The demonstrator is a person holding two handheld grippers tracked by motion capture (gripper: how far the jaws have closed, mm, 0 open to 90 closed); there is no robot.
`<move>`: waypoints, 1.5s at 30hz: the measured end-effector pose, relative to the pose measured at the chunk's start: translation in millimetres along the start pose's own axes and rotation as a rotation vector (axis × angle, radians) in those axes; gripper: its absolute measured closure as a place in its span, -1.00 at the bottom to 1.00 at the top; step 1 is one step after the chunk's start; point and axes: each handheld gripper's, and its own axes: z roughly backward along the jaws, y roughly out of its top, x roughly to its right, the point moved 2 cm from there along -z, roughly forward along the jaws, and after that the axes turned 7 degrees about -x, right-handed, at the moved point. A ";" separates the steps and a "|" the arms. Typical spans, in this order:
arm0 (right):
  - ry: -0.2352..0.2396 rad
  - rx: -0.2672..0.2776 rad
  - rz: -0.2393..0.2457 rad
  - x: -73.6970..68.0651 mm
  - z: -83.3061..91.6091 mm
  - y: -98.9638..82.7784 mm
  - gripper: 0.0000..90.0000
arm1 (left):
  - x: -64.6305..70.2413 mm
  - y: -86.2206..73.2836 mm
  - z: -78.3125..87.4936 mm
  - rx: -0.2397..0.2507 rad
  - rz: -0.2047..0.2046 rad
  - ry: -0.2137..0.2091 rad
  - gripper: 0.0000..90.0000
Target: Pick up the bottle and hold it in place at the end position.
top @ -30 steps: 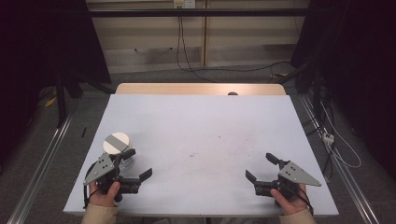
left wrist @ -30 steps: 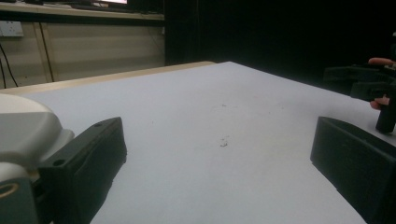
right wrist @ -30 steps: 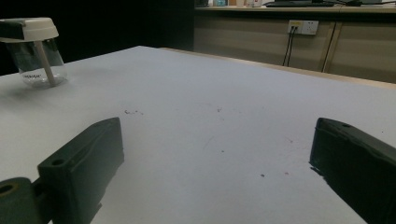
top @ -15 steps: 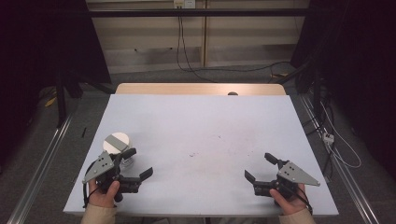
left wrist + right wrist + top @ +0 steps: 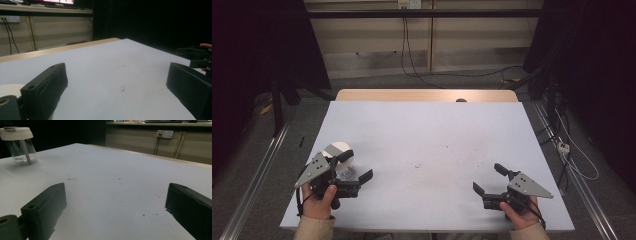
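1. At the table's [image 5: 427, 130] near left corner, I am holding the left gripper [image 5: 358, 167] with its jaws spread wide, gripping nothing.
2. Just beside its far jaw, the clear cup [image 5: 339, 152] with the white lid is standing upright.
3. I am keeping the right gripper [image 5: 487, 179] wide apart too, well away from the cup, near the right corner.

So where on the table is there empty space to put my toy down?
Nearly all of the white table is bare: the wide middle between the left gripper and the right gripper, and the whole far half up to the wooden edge. The crowded spot is the near left corner, where the clear cup stands by the left gripper.
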 end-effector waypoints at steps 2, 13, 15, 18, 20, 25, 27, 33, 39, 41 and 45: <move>0.000 -0.001 0.000 -0.2 -0.1 0.0 -0.94 | -2.3 1.9 2.3 -0.002 0.001 0.005 -0.93; -0.005 0.002 0.000 0.4 1.0 0.1 -0.94 | -15.3 10.4 12.5 -0.025 -0.018 0.045 -0.93; -0.005 0.002 -0.004 0.2 0.9 0.1 -0.94 | -17.9 10.6 13.7 -0.033 -0.016 0.054 -0.93; -0.003 0.002 -0.002 0.1 1.1 0.2 -0.94 | -21.5 11.2 15.2 -0.038 -0.021 0.065 -0.93; -0.004 0.002 -0.002 0.1 1.0 0.1 -0.94 | -23.4 11.5 15.8 -0.037 -0.021 0.072 -0.93; -0.004 0.002 -0.003 0.5 1.0 0.0 -0.94 | -28.7 10.2 16.3 -0.046 -0.022 0.084 -0.93; -0.002 0.003 -0.003 0.5 1.2 0.0 -0.94 | -30.8 10.2 16.8 -0.046 -0.021 0.088 -0.93; -0.003 0.004 -0.004 0.8 1.4 -0.1 -0.94 | -38.9 7.6 18.4 -0.052 -0.018 0.114 -0.93; -0.003 0.002 -0.005 0.8 1.0 -0.4 -0.93 | -44.2 3.5 18.8 -0.059 -0.017 0.128 -0.93; -0.002 0.002 -0.005 0.8 1.0 -0.4 -0.93 | -46.2 2.4 19.4 -0.056 -0.015 0.139 -0.93; -0.003 0.003 -0.006 1.0 1.4 -0.4 -0.93 | -50.4 -0.2 21.2 -0.051 -0.008 0.160 -0.93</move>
